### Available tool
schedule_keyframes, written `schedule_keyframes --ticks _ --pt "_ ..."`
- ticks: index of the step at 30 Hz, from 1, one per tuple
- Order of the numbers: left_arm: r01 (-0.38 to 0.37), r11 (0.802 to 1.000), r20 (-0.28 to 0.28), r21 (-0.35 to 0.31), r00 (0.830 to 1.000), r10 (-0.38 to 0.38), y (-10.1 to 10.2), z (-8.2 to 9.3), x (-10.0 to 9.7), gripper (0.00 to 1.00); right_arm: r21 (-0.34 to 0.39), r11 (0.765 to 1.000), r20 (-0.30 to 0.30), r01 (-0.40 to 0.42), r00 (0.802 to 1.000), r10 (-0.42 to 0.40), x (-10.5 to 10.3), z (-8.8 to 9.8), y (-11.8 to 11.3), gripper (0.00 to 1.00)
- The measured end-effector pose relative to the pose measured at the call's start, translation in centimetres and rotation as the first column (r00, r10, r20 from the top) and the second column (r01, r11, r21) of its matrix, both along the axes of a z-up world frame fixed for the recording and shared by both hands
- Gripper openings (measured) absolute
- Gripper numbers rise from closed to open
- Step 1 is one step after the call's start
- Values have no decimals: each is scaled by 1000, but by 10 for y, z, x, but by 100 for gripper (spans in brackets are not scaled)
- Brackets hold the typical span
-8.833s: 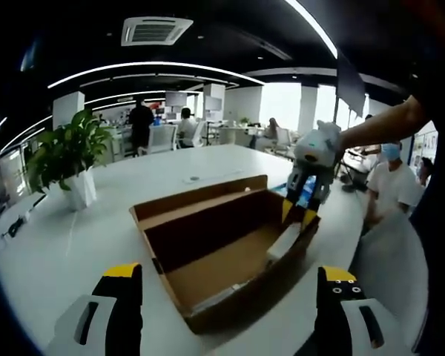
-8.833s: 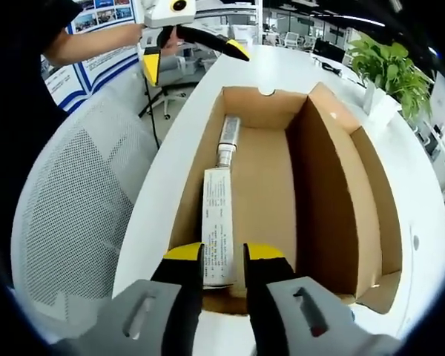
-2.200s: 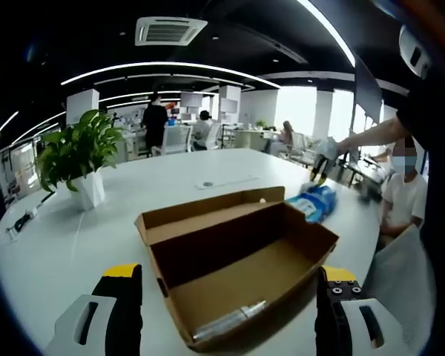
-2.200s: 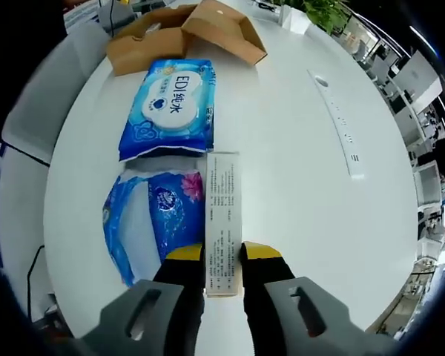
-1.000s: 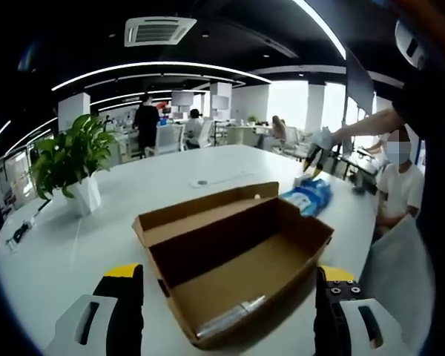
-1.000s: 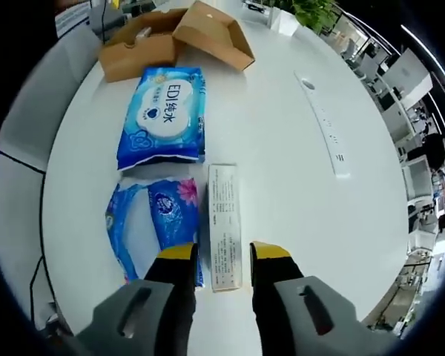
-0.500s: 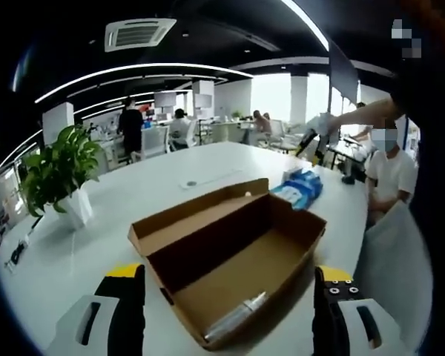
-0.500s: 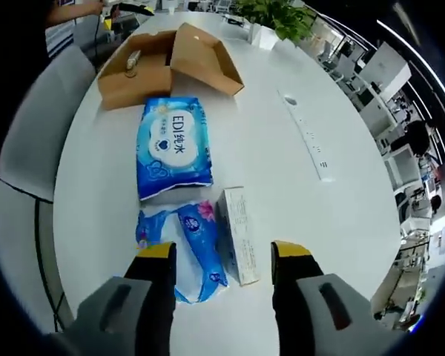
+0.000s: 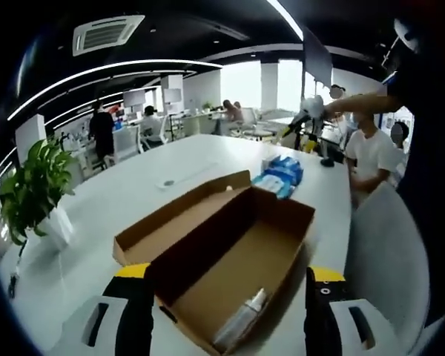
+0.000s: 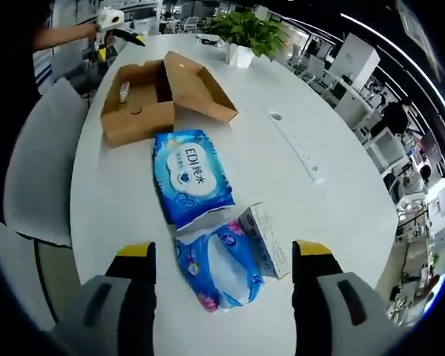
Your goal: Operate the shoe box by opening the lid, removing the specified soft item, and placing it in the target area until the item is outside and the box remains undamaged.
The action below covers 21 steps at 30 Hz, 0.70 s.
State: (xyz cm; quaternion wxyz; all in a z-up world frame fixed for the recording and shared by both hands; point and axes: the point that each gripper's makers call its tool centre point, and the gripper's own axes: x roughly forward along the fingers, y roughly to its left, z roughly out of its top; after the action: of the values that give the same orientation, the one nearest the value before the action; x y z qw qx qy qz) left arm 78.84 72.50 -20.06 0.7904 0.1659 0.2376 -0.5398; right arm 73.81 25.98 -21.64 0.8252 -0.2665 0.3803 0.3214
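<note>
The brown cardboard shoe box (image 9: 230,245) stands open on the white table, its lid (image 9: 178,215) folded back to the left. A silver tube (image 9: 241,320) lies in its near corner. My left gripper (image 9: 228,273) hangs open above the box's near end, holding nothing. My right gripper (image 10: 224,251) is wide open above a white carton (image 10: 267,239) and a crumpled blue soft pack (image 10: 222,271), touching neither. A flat blue wipes pack (image 10: 193,178) lies between them and the box (image 10: 133,104). The right gripper (image 9: 304,122) hovers beyond the blue packs (image 9: 280,174).
A potted plant (image 9: 33,193) stands at the table's far side, with the plant (image 10: 245,30) beyond the box. A cable slot strip (image 10: 293,152) runs along the table. A white mesh chair (image 10: 33,170) sits by the table edge. People sit and stand at the back.
My right gripper has opened, released the white carton beside the blue pack, and risen away from the table. The left gripper stays open over the box; its view has drifted slightly.
</note>
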Motion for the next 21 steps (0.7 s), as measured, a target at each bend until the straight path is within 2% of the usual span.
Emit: schedule_keyframes --ticks 7,13,18,21 --pt "55 998 -26 20 998 -54 -13 1 7 78 69 995 50 78 995 -81 -20 10 24 85" --pt "112 992 -39 61 993 -110 -16 -5 12 75 125 977 65 175 981 -184 -40 6 34 93" --pt "173 978 -57 116 984 -167 -18 -16 12 74 161 962 73 222 969 -236 -55 7 47 96" --pt "223 961 -85 162 974 -212 -20 -23 10 73 175 955 71 239 964 -255 -63 7 52 96"
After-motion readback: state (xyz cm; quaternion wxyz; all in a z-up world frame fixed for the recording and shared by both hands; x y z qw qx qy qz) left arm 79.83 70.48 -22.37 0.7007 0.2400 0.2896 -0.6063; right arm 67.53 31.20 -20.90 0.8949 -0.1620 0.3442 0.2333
